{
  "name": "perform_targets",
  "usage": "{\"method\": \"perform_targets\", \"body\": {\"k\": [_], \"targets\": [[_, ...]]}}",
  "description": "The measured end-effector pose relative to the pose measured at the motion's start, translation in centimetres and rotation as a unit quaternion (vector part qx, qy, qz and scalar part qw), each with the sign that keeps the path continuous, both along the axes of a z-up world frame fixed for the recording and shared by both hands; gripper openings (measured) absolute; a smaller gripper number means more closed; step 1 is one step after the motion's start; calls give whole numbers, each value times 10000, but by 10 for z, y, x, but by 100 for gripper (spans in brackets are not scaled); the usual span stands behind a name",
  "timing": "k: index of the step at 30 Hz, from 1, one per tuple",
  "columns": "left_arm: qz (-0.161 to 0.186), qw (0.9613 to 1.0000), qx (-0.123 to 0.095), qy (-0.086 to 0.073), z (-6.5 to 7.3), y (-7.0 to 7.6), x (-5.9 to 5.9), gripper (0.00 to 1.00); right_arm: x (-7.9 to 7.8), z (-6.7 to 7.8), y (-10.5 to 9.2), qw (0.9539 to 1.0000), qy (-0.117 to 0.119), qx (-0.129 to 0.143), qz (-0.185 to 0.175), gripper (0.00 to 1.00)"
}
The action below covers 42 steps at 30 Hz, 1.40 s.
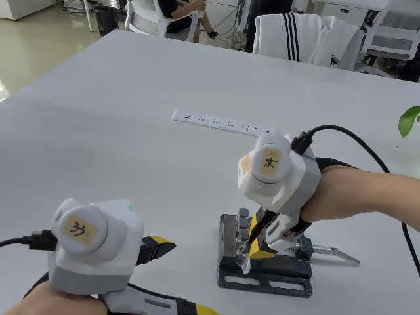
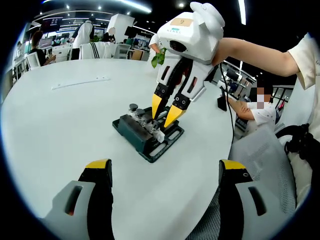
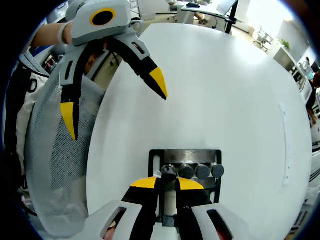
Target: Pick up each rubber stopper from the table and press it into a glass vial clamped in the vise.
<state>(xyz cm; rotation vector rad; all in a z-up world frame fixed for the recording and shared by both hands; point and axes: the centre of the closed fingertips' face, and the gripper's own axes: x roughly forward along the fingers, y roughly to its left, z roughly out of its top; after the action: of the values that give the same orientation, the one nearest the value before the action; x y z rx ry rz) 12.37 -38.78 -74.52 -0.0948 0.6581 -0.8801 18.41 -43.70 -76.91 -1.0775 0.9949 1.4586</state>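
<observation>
Right claw [image 3: 167, 184], pinched narrow on the dark rubber stopper [image 3: 169, 174], stands over the upright glass vial [image 1: 241, 261] in the black vise [image 3: 155, 155]; I'd press straight down, left claw [image 2: 165, 164] wide, well apart.

Table: broad white table [image 1: 98, 131] carrying the power strip.
Power strip: long white plastic power strip [image 1: 220, 123], lying flat.
Leaf: green plant leaf [image 1: 408, 120], well right of the power strip.
Jacket: white black-striped jacket [image 1: 295, 36] draped over a chair, beyond the power strip.
Mesh chair: grey mesh chair back [image 3: 55, 150], well apart from the power strip.
</observation>
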Motion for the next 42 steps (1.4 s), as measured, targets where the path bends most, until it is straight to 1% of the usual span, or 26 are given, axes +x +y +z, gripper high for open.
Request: {"method": "perform_targets", "body": {"k": [4, 7, 13, 21, 23, 24, 33, 35, 37, 38, 39, 41, 42], "targets": [[3, 10000, -1, 1, 0, 0, 0, 87, -1, 0, 0, 10000, -16, 22, 1, 10], [13, 10000, -20, -2, 0, -1, 0, 87, 0, 0, 1, 10000, -80, 41, 5, 9], [-9, 10000, -38, -24, 1, -4, 2, 87, 2, -1, 0, 9996, -211, 126, -112, 7], [-30, 10000, -51, -22, 1, -5, 2, 86, 2, 0, 0, 9995, -220, 169, -162, 6], [-24, 10000, -52, -19, 1, -5, 3, 86, -1, 0, 0, 9995, -155, 197, -203, 2], [-21, 10000, -52, -16, 1, -5, 3, 86, 0, 0, -1, 9995, -187, 189, -139, 2], [-44, 10000, -53, -8, 1, -8, 3, 86, 0, -2, -3, 9997, -134, 144, -164, 2], [-45, 10000, -56, -5, 1, -8, 2, 86, 0, -1, -3, 9996, -113, 161, -190, 4], [-49, 10000, -50, 0, 1, -7, 2, 86, -1, -2, -3, 9996, -37, 155, -247, 8], [-56, 10000, -45, 2, 1, -8, 2, 86, -1, -3, -4, 9996, -47, 136, -249, 10], [-55, 10000, -43, 3, 0, -8, 1, 86, 0, -3, -5, 9996, -73, 140, -254, 10], [-56, 10000, -44, 7, 0, -7, 1, 86, -3, -2, -1, 9985, 119, 294, -443, 13], [-57, 10000, -45, 11, 0, -7, 1, 86, -3, -1, -1, 9975, 181, 321, -605, 14]]}}
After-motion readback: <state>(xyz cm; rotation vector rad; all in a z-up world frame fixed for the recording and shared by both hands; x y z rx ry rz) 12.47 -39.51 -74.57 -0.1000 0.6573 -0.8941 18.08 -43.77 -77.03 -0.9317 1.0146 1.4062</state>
